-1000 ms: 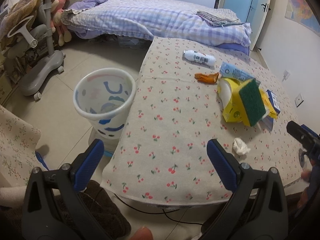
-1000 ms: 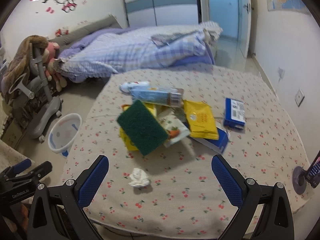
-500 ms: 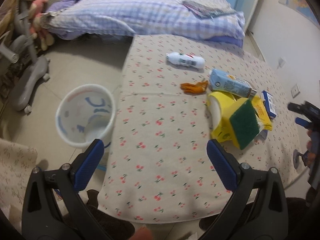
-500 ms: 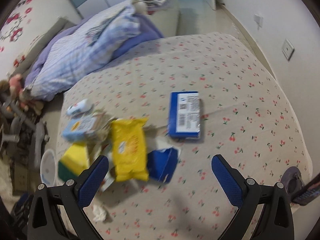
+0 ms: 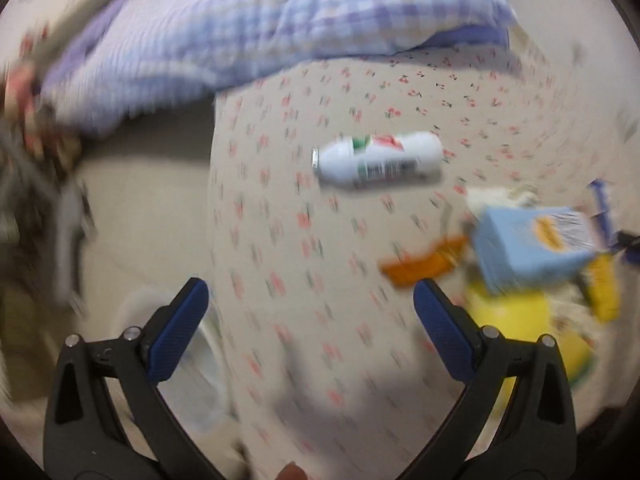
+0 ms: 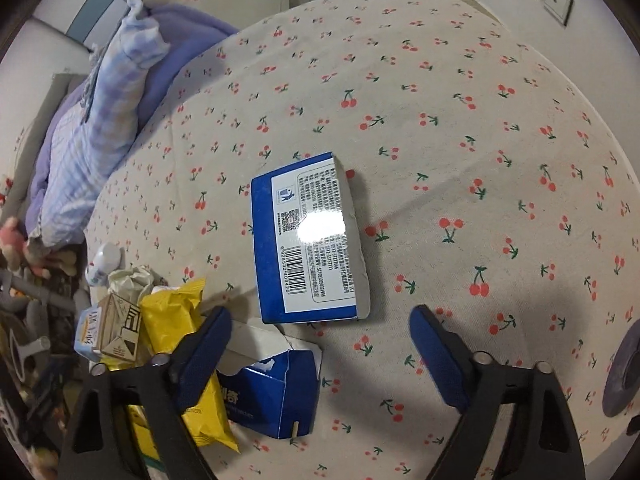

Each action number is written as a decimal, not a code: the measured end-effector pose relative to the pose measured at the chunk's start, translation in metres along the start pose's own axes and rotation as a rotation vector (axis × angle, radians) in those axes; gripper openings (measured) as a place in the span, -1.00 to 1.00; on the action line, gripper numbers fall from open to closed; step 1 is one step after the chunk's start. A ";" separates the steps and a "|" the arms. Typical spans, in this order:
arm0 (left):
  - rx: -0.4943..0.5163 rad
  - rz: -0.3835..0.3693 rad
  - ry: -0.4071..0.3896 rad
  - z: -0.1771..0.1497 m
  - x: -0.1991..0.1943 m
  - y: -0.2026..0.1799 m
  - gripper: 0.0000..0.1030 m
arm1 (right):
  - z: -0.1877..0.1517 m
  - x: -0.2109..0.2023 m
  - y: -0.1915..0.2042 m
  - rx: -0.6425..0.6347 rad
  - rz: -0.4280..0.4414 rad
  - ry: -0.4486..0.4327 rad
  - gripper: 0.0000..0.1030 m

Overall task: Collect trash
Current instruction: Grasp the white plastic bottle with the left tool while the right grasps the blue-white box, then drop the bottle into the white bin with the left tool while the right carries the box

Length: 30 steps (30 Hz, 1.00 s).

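Both grippers over the cherry-print table, nothing gripped.
R gripper [image 6: 320,332]: jaws apart, just been closing a bit, hanging above the blue pack [image 6: 308,240] lying flat w/ barcode up; torn blue box [image 6: 272,392] and yellow packet [image 6: 180,344] sit by its left finger. L gripper [image 5: 310,312]: jaws wide, empty, view blurred; white bottle [image 5: 378,159] lies on its side ahead, orange wrapper [image 5: 424,266] and light-blue carton [image 5: 528,248] to the right.
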<state>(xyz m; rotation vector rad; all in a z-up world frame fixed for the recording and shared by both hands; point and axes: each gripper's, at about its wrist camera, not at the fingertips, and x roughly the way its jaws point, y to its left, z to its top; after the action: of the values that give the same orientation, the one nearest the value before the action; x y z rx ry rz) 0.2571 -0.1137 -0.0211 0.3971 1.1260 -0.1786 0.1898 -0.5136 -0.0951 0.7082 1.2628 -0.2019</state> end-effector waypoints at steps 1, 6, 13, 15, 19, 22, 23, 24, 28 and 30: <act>0.049 0.018 -0.014 0.009 0.006 -0.004 0.98 | 0.001 0.000 0.002 -0.005 0.010 0.003 0.68; 0.223 -0.001 -0.052 0.047 0.029 -0.020 0.98 | 0.008 0.006 0.016 -0.063 -0.004 0.002 0.68; 0.391 -0.054 -0.032 0.076 0.054 -0.042 0.97 | 0.017 0.030 0.019 -0.077 -0.054 0.036 0.66; 0.402 -0.092 -0.010 0.079 0.059 -0.049 0.94 | 0.019 0.034 0.019 -0.094 -0.069 0.028 0.65; 0.400 -0.128 0.025 0.081 0.070 -0.054 0.57 | 0.018 0.035 0.021 -0.120 -0.086 0.021 0.53; 0.396 -0.129 0.034 0.074 0.075 -0.054 0.21 | 0.018 0.036 0.021 -0.127 -0.099 0.011 0.28; 0.390 -0.139 0.036 0.070 0.075 -0.054 0.07 | 0.018 0.035 0.021 -0.129 -0.103 0.006 0.26; 0.372 -0.154 0.033 0.066 0.074 -0.052 -0.08 | 0.017 0.034 0.021 -0.129 -0.100 0.003 0.26; 0.271 -0.175 0.043 0.055 0.071 -0.044 -0.19 | 0.020 0.020 0.012 -0.119 -0.075 -0.002 0.25; 0.203 -0.186 0.059 0.047 0.070 -0.038 -0.19 | 0.017 0.011 0.014 -0.120 -0.066 -0.026 0.25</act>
<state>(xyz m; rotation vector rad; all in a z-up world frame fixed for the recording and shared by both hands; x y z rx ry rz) 0.3134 -0.1631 -0.0749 0.4801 1.2077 -0.4492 0.2145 -0.5099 -0.0981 0.5594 1.2636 -0.1869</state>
